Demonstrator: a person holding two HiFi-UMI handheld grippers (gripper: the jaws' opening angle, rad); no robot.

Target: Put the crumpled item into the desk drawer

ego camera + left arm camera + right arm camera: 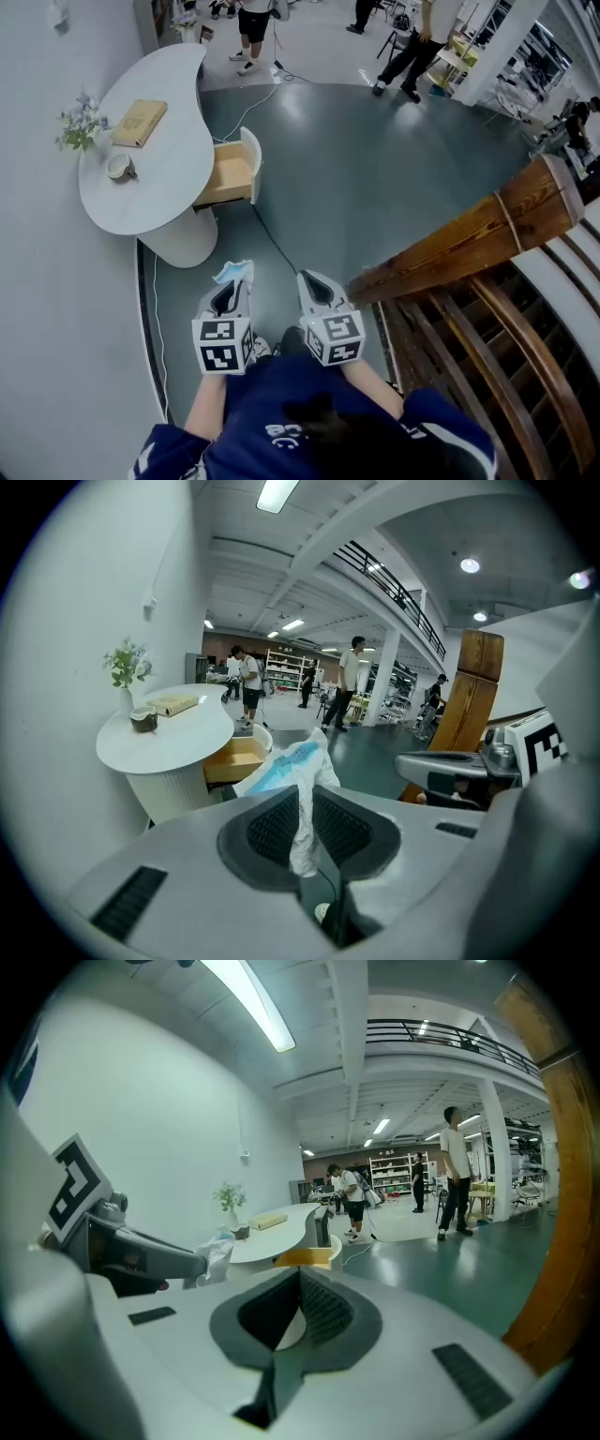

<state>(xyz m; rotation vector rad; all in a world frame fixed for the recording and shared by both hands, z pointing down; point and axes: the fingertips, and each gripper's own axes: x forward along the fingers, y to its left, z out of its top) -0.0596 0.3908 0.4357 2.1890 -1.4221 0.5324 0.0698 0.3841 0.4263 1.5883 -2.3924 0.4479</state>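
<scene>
Left claw [232, 289] at lower centre-left of the head view, clenched on the white-and-blue crumpled item [298, 761], well apart from the open drawer [228, 176] of the worktop [159, 178] at upper left; right claw [313, 281] just beside, pinched closed, empty

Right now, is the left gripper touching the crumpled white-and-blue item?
Touching. The left gripper view shows the left gripper with both dark pads pressed on the crumpled white-and-blue item, which sticks up from between them.
</scene>
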